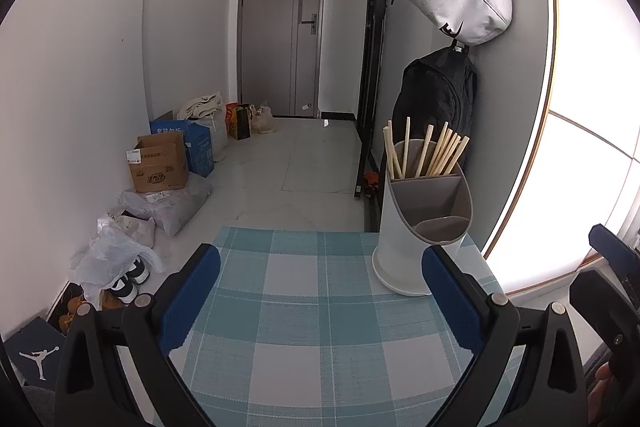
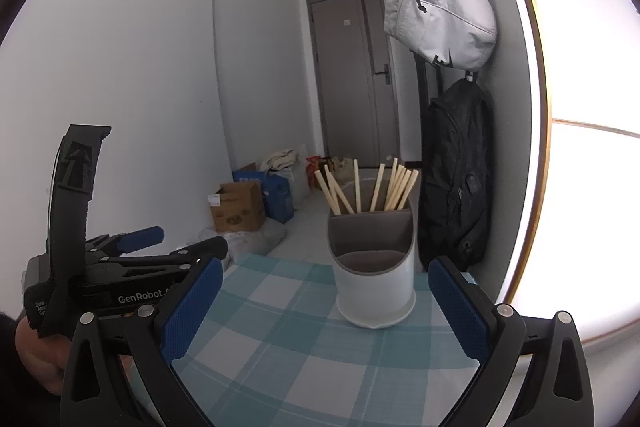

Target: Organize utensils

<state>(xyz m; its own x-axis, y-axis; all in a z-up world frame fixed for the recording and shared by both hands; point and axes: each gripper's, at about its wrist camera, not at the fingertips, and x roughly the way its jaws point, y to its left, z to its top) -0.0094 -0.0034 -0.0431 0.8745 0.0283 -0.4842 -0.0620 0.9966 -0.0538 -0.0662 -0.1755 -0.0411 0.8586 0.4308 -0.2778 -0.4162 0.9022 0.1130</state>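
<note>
Checked cloth covers the counter (image 1: 320, 307), with a hallway and a grey door beyond it.

Left wrist view: the left gripper (image 1: 320, 301) stands wide apart and holds nothing. A white holder (image 1: 412, 247) stands upright on the far right part of the counter, ahead and to the right of this gripper, close beside its right finger. Chopsticks (image 1: 424, 151) stand in the far compartment, long axis near vertical, tips fanned outward. The two nearer compartments look empty. No loose utensils show on the cloth.

Right wrist view: the right gripper (image 2: 326, 305) is likewise spread wide and empty. The holder (image 2: 374, 279) stands straight ahead, between the lines of its two fingers and a little beyond their tips; chopsticks (image 2: 372, 187) rise from its far compartment. The left gripper (image 2: 168, 247) lies to the left, apart from the holder.

Judgement: the right gripper has the straighter line to the holder, so it appears better placed for any reach.
</note>
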